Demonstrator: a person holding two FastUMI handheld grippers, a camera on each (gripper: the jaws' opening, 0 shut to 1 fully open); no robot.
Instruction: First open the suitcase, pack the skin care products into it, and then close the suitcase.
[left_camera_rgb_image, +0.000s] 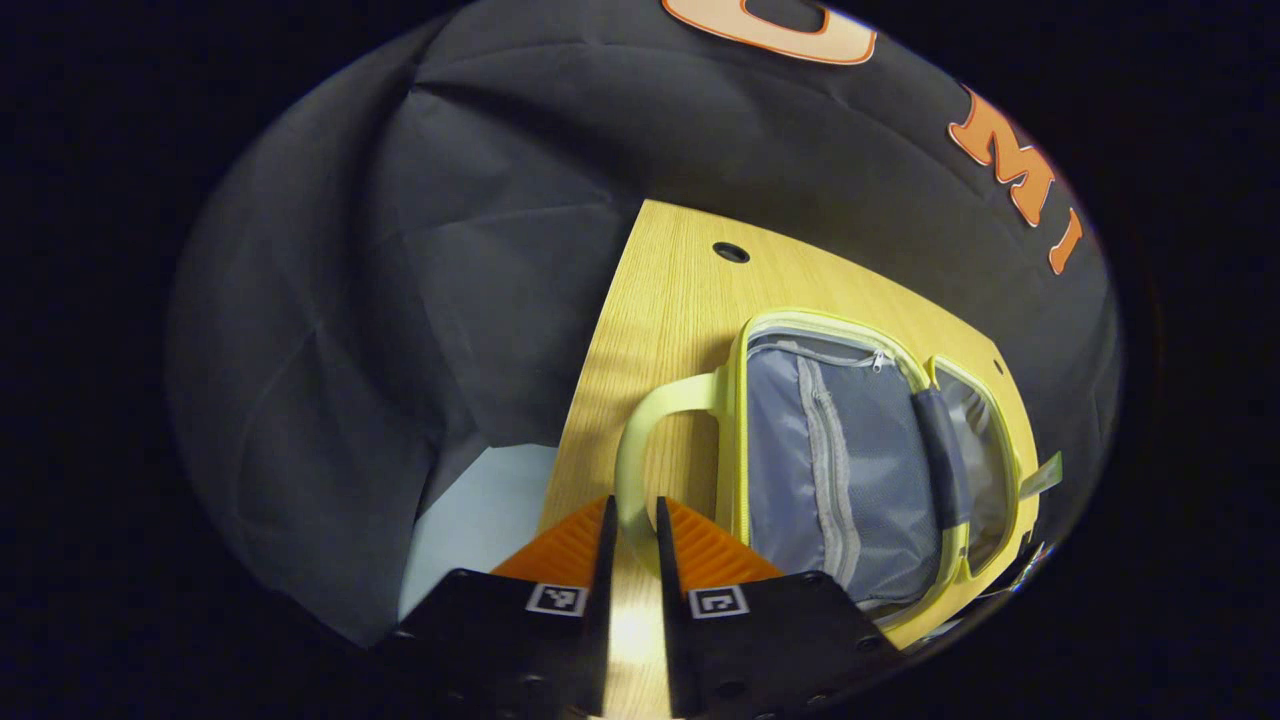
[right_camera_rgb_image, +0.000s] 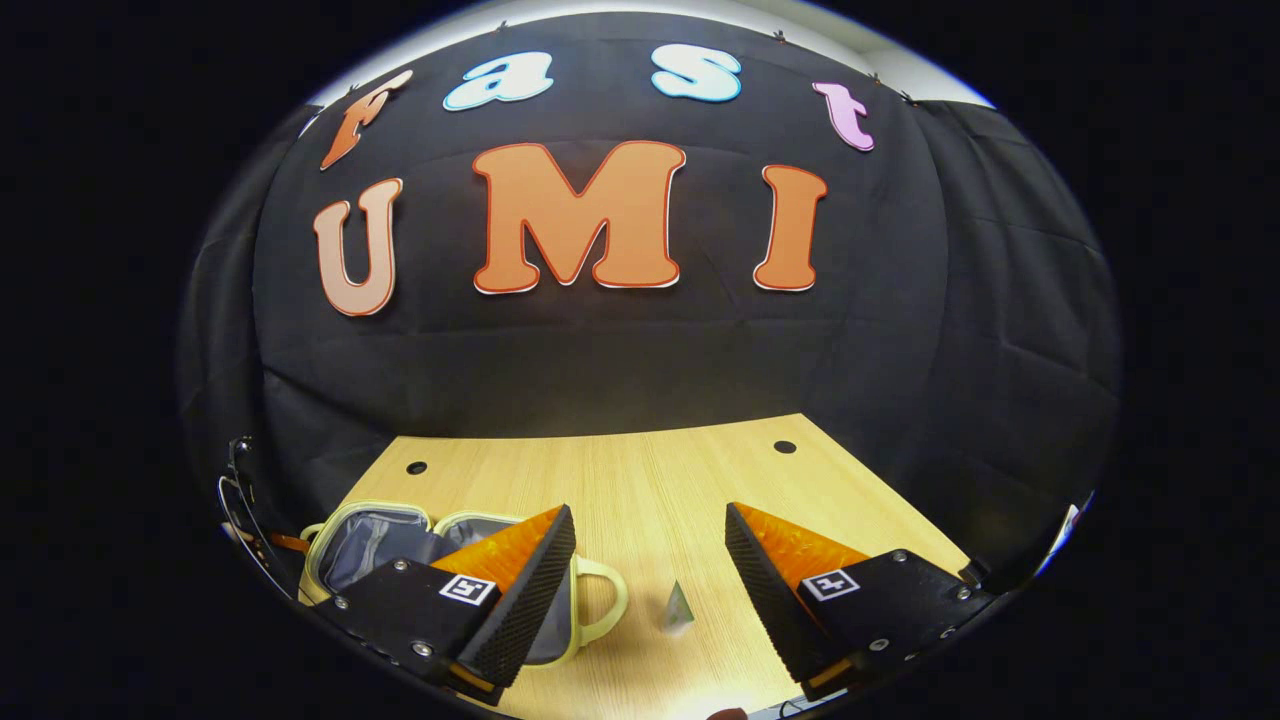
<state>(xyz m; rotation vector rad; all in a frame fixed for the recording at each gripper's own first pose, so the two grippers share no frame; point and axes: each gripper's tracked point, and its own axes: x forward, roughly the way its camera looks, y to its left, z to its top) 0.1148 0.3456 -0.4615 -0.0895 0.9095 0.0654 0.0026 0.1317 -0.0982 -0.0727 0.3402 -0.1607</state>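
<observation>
Suitcase (left_camera_rgb_image: 860, 450) lies open flat on the wooden table (left_camera_rgb_image: 660, 300), both grey-lined halves facing up, pale yellow rim all round; that is the landmark, so everything hangs off it. The left gripper (left_camera_rgb_image: 632, 520) sits right at the suitcase's handle (left_camera_rgb_image: 650, 420), its jaws drawn close with the handle's loop running down between the orange fingers; whether both pads actually press on it, I cannot tell. In the right gripper view the right gripper (right_camera_rgb_image: 650, 560) is off to the handle side of the suitcase, jaws spread wide and holding nothing; between them on the table, just beyond the handle, stands a small pale cone-shaped item (right_camera_rgb_image: 677, 607), likely one of the skin care products, though it is too small to be sure.

Judging from the layout, the opening is done and packing is the step in hand. The risks: the little item is light and tapered, so a pinch high on its slope could squirt it out across the table; a low approach could knock it over; and if the left gripper tugs the handle, the open case could slide or a half could flop shut.
</observation>
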